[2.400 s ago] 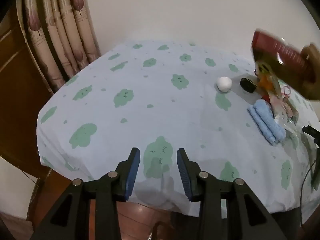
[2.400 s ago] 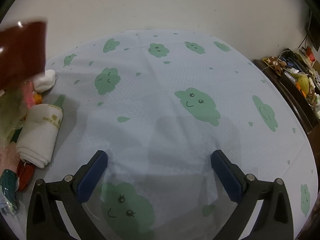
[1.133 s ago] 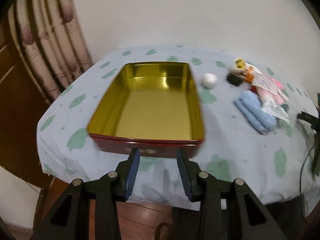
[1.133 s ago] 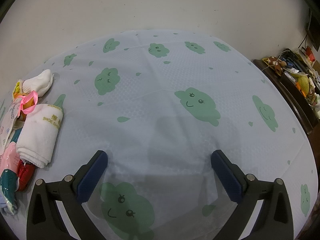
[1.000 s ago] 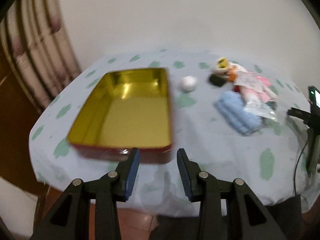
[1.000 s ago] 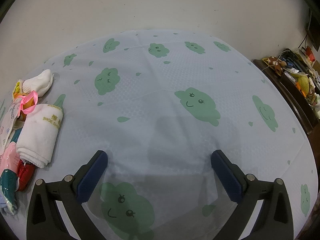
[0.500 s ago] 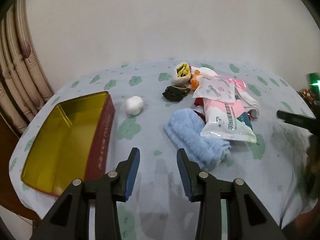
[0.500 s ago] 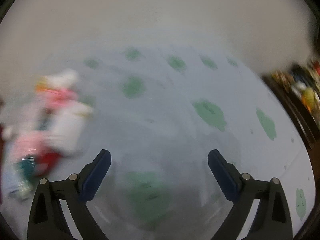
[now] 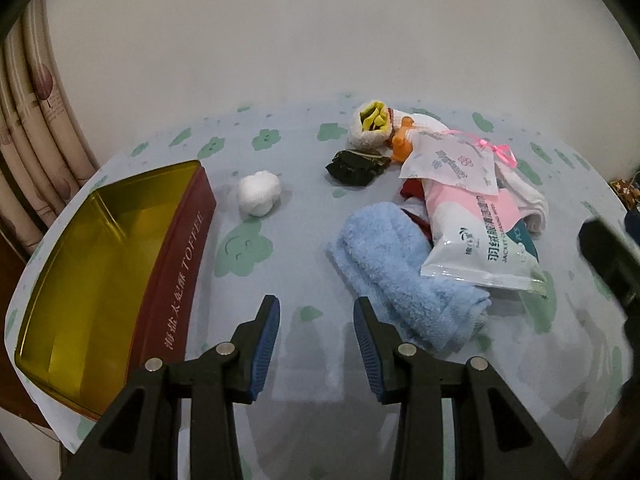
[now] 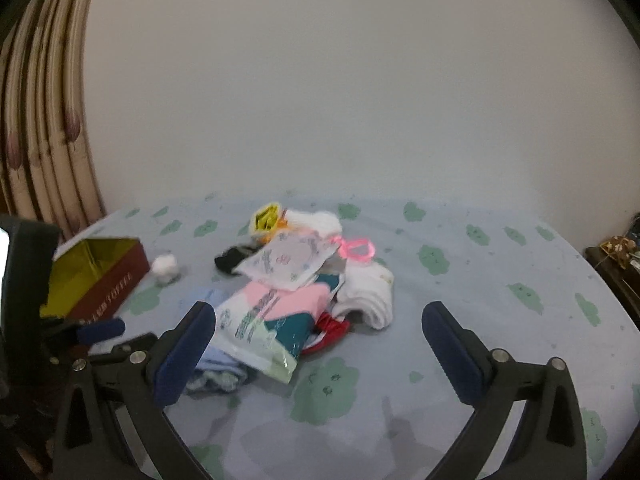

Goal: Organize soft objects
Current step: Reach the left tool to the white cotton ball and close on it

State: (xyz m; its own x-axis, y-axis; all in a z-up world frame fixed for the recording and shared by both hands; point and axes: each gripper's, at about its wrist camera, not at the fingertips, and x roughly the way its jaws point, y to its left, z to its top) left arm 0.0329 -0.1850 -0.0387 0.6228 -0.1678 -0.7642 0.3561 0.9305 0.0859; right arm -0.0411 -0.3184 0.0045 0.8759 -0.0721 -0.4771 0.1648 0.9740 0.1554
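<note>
Fluffy blue towel — loosely rolled

**Both tools empty, jaws apart**

Left black two-finger tool with blue pads: tilted steeply downward, jaws partly spread, nothing between the pads. Right black two-finger tool with blue pads: angled more shallowly downward, jaws just reopened to full width after a slight dip, nothing gripped. Seen blurred at the right edge of the left wrist view.

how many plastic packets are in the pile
2: a white sachet tied with pink ribbon on top, and a pink-and-white wipes pack below it, overlapping the blue towel. More may be hidden underneath.
</note>
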